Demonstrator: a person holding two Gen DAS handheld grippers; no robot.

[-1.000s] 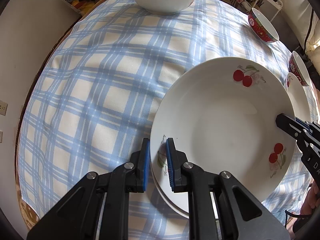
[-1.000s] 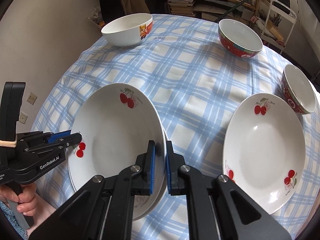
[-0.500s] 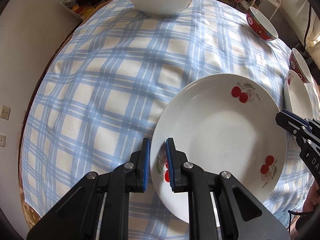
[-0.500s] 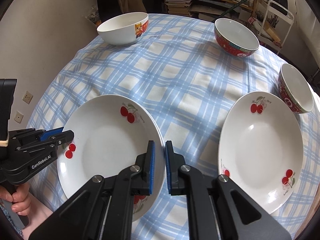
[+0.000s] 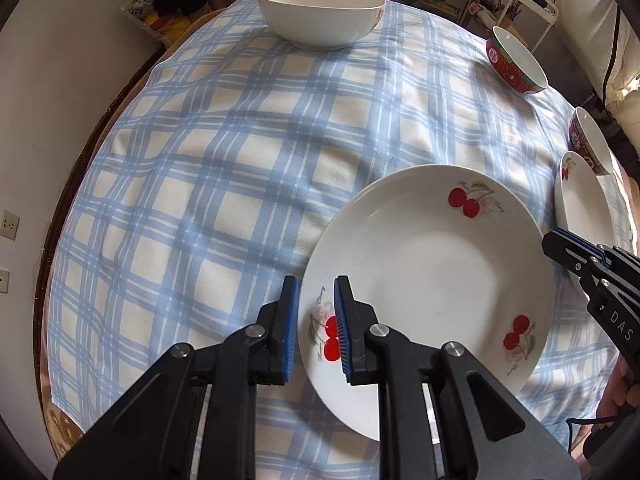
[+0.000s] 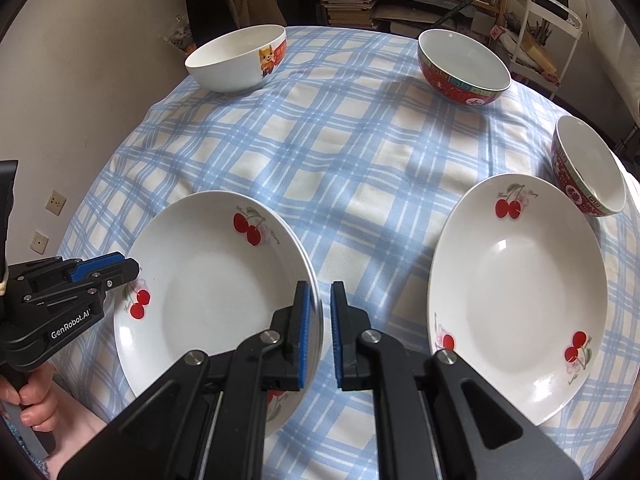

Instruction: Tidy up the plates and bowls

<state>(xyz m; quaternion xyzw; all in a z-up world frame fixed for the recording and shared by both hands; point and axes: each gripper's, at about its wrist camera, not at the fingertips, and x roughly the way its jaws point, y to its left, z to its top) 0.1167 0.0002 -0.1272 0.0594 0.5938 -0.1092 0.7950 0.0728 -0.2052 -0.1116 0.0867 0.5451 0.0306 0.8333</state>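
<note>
A white cherry plate (image 5: 432,280) lies on a second one, whose rim (image 6: 309,264) shows underneath, at the near side of the checked tablecloth (image 5: 200,200). My left gripper (image 5: 316,332) straddles the top plate's left rim. Its jaws are opening and the pads stand just off the rim. My right gripper (image 6: 320,332) holds the opposite rim, its jaws narrow and shut on the top plate (image 6: 208,292). In the right wrist view the left gripper (image 6: 128,268) sits at the plate's far edge.
A third cherry plate (image 6: 516,292) lies to the right. A small red bowl (image 6: 588,168) sits behind it. A larger red bowl (image 6: 464,68) and a white bowl (image 6: 240,60) stand at the far side. Shelves and a white cart stand beyond the table.
The top plate, tilted up a second ago, has come down flat onto the lower plate. The left gripper's jaws have spread a little.
</note>
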